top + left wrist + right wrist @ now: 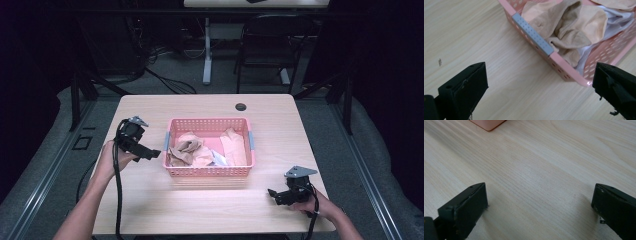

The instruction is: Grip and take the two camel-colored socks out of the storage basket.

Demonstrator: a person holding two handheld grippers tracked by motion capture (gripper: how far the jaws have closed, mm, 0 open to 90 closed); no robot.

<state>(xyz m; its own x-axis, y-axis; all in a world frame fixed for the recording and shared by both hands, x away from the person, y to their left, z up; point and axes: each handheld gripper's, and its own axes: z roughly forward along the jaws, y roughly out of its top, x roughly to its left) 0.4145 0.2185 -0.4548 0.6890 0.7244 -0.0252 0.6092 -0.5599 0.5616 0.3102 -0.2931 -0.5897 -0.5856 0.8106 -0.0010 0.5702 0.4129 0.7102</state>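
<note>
Both grippers are spread and hold nothing: left gripper (150, 153) just beside the pink basket's (208, 171) grey handle (532, 33), beige cloths (189, 148) heaped inside at table (200, 205) centre, right gripper (273, 194) near the front right corner.

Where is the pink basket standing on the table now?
In the high view the pink basket stands near the middle of the table, holding crumpled cloths, just right of the left gripper.

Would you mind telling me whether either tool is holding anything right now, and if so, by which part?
Nothing is held. The left tool is open beside the pink basket, and the right tool is open over bare table.
</note>
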